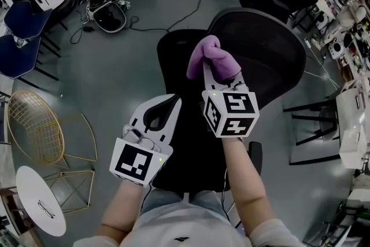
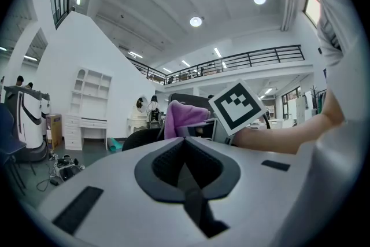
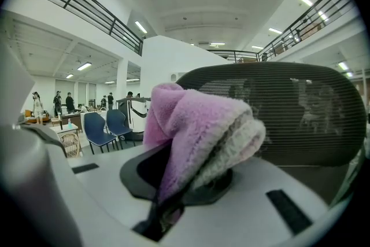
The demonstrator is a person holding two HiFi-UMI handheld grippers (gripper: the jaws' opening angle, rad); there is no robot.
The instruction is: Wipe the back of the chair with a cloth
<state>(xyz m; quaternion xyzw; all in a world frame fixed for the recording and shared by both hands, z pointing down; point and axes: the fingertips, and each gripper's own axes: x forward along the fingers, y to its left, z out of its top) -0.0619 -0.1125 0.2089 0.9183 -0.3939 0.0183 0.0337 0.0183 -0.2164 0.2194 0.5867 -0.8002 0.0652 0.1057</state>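
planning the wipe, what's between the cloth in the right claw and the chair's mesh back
Nothing: in the right gripper view the purple cloth, shut in the right claw, faces the mesh chair back with no object between them.

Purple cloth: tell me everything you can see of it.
The purple cloth looks fluffy and fleece-like. It is bunched into a folded wad, with a paler, whitish layer showing along one edge. The right claw is shut on its lower part, and the rest bulges out past the tips. It is held above the black chair, close to the mesh chair back; whether it touches the mesh can't be told.
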